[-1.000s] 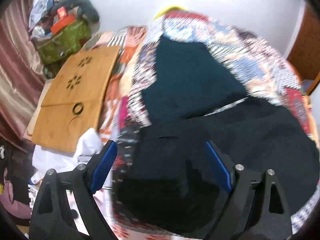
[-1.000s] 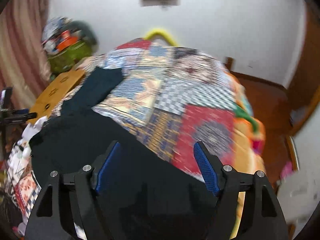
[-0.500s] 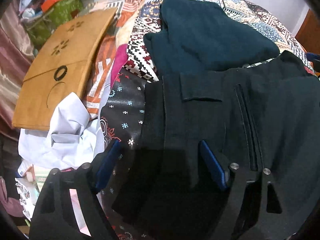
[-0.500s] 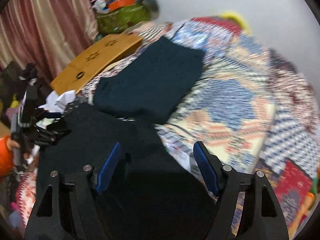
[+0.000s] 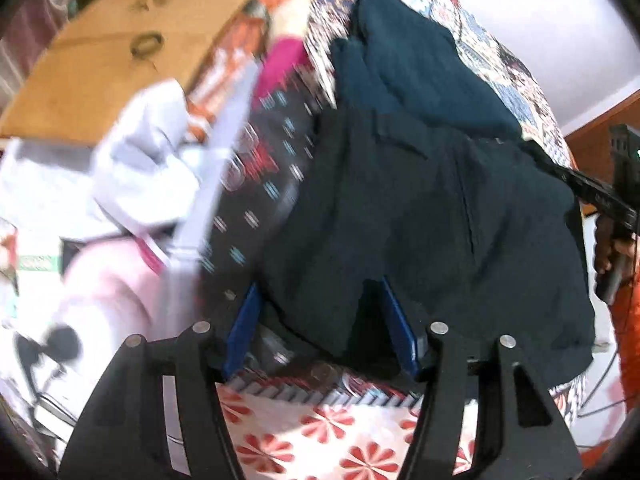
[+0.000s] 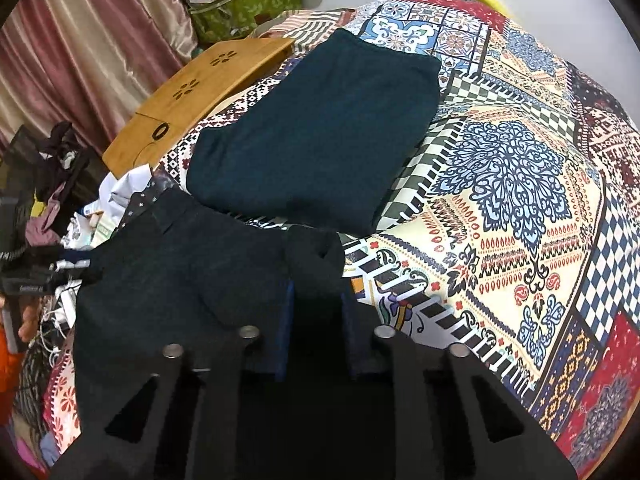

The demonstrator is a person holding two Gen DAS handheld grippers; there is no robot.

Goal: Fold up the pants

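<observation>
Pants: black fabric pants [image 6: 172,264], spread flat on bed, waist end w/ flap pocket toward 12 o'clock in left wrist view [image 5: 420,216].
Surface: patchwork quilt, multicolour tile print [image 6: 500,168], covers bed; red-flower white sheet [image 5: 320,432] at near edge.
Room: white wall at 12–1 o'clock; pink-maroon curtain [image 6: 80,40] at 10 o'clock; bamboo lap tray w/ flower cut-outs [image 6: 200,84] at 10–11; green leaf-print bag [image 6: 244,4] behind it; white crumpled cloth [image 5: 136,168] at 9 in left view.
Other garment: dark teal folded garment [image 6: 320,132] lies at 12 o'clock of pants, edges touching/overlapping.
Left tongs: left gripper [image 5: 320,320], blue pads, at 6 o'clock; pants' near left corner sits between jaws; jaws closing, can't tell if pads press yet (blur).
Right tongs: right gripper [image 6: 318,308] at 6 o'clock; jaws closing, nearly together, clenched on bunched pants edge that sticks up past the tips.
Other hand: person's hand on the right tool's handle at 3 o'clock in left view [image 5: 608,256].
Vs earlier: half a sec ago both jaws wide w/ cloth only lying under them; right now pinched in, left narrower; left view tilted lower, closer to cloth.
</observation>
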